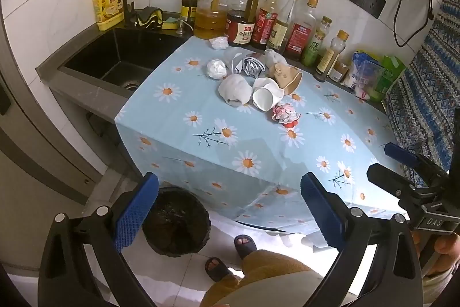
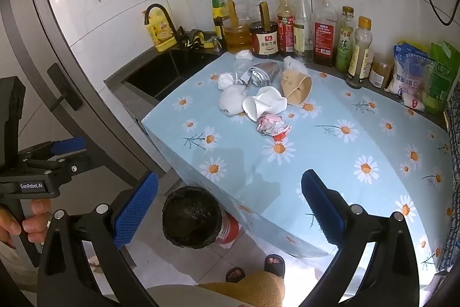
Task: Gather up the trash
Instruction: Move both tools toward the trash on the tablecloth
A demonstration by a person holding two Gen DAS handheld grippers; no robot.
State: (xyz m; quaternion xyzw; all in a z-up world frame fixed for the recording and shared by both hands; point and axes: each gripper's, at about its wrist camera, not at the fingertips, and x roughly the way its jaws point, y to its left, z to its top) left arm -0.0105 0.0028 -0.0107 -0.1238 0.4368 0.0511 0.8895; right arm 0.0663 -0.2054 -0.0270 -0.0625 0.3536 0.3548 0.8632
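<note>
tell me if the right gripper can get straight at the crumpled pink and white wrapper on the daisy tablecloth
Probably yes. The right gripper is open and empty, and the crumpled pink and white wrapper lies nearest the front of the trash pile, with only bare daisy tablecloth between them.

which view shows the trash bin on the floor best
The right wrist view: the trash bin sits whole between the open fingers, its dark liner and rim clear. In the left wrist view the bin is partly cut off by a blue finger pad.
</note>
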